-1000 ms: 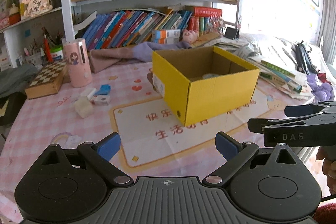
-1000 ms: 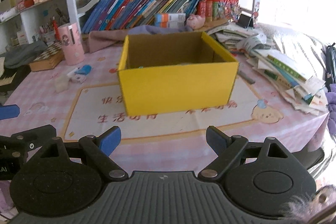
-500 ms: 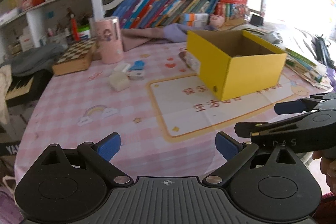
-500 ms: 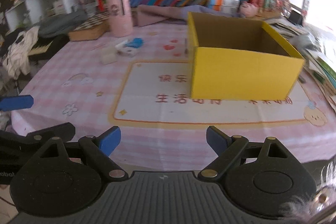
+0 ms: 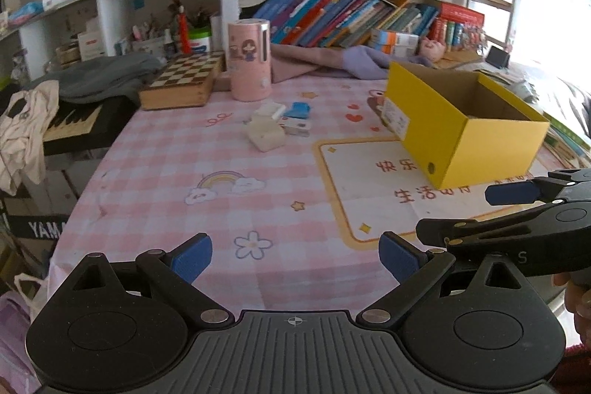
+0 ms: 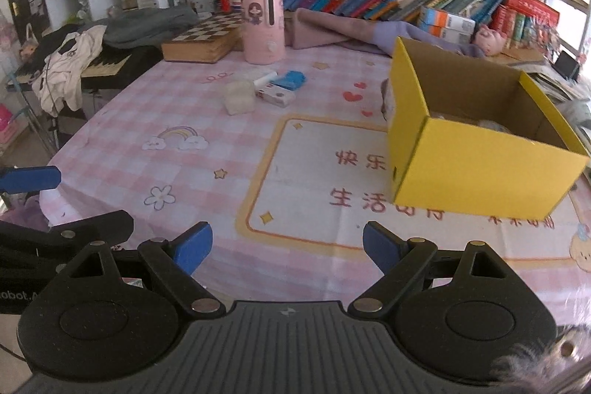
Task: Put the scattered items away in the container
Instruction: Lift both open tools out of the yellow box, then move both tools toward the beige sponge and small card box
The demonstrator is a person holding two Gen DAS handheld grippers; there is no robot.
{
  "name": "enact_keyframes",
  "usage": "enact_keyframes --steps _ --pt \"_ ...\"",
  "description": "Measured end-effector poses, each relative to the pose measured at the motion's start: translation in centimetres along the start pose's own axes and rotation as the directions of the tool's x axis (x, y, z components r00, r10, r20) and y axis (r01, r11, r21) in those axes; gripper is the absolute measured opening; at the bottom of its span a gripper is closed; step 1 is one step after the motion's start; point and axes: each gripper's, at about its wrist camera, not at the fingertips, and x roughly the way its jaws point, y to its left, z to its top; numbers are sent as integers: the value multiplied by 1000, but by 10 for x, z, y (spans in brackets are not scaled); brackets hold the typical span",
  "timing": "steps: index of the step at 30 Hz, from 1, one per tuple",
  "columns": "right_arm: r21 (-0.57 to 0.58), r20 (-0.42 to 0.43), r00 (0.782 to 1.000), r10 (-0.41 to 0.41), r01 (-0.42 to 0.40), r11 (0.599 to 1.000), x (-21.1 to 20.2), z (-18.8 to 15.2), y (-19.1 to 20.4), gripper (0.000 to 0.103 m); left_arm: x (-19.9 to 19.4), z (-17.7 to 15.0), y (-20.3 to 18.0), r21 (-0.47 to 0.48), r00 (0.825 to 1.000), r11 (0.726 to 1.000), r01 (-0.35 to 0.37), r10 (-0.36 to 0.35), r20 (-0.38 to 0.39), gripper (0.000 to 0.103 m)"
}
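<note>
Cardboard, glossy yellow, forms the open box at two o'clock. Both the left gripper and the right gripper gape wide, empty, over checked cloth.

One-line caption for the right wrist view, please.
Open right gripper hangs empty over pink checked tablecloth; small white and blue items lie beside open yellow cardboard box.
</note>
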Motion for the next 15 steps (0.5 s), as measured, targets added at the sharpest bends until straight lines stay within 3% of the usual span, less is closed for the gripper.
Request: enact_keyframes --steps 15 --pt "-49 19 999 31 -30 998 59 57 -15 85 58 40 14 -35 999 999 -38 38 -2 99"
